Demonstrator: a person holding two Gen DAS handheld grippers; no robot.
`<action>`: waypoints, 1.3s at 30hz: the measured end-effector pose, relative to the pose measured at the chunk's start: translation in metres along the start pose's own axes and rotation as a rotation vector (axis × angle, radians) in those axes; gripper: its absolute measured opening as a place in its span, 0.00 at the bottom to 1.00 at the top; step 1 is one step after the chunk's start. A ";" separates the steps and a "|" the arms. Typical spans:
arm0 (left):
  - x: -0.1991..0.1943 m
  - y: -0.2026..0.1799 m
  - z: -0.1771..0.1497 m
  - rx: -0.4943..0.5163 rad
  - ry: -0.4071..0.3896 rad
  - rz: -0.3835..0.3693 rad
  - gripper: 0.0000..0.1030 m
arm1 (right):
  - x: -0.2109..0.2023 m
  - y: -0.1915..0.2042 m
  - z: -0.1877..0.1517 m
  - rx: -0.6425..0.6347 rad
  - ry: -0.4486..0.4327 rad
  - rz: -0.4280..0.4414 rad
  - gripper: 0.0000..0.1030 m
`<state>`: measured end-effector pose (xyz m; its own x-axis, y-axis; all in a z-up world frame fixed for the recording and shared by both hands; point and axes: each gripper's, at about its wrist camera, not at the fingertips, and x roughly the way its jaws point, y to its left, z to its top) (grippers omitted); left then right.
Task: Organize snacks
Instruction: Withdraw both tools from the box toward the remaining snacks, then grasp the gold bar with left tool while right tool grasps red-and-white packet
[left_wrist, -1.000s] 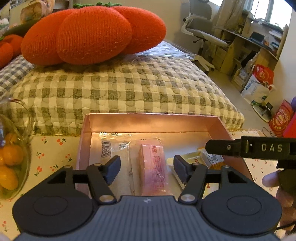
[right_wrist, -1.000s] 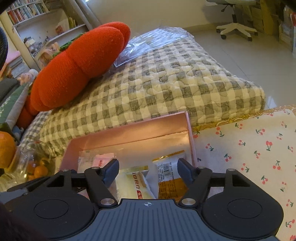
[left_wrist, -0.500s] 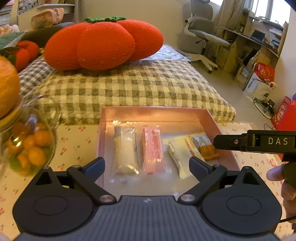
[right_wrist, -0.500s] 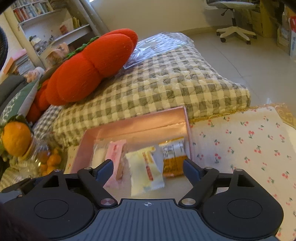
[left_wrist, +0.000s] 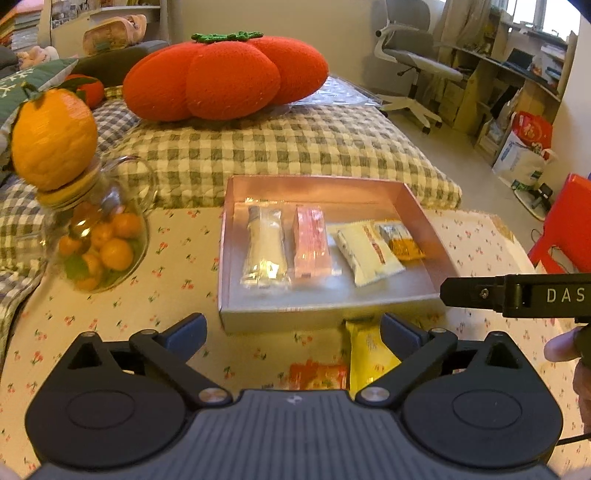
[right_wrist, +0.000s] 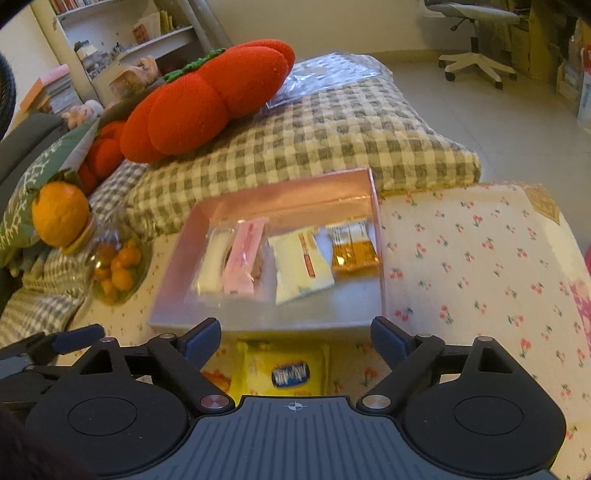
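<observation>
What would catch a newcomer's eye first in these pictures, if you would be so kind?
First, the big red knitted tomato cushion on the checked quilt at the back. Next, the pink box on the cherry-print cloth, with four wrapped snacks lying side by side in it. At the left stands a glass jar of small oranges with an orange ball as lid, and a yellow packet lies outside the box's near wall.

Both wrist views above tray (left_wrist: 332, 314)
</observation>
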<state>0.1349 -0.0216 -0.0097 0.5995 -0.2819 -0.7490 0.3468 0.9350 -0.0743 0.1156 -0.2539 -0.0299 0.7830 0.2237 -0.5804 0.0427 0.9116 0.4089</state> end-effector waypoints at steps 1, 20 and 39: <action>-0.001 -0.001 -0.002 -0.001 0.004 0.001 0.97 | -0.002 0.000 -0.003 0.001 0.002 0.001 0.88; -0.027 0.001 -0.054 0.000 0.037 0.040 0.97 | -0.023 0.005 -0.065 -0.061 0.092 -0.063 0.88; -0.028 0.037 -0.084 0.023 0.071 0.062 0.97 | -0.017 0.007 -0.092 -0.109 0.138 -0.033 0.88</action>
<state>0.0699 0.0395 -0.0467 0.5678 -0.2064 -0.7969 0.3272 0.9449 -0.0116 0.0454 -0.2195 -0.0820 0.6894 0.2316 -0.6864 -0.0068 0.9496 0.3135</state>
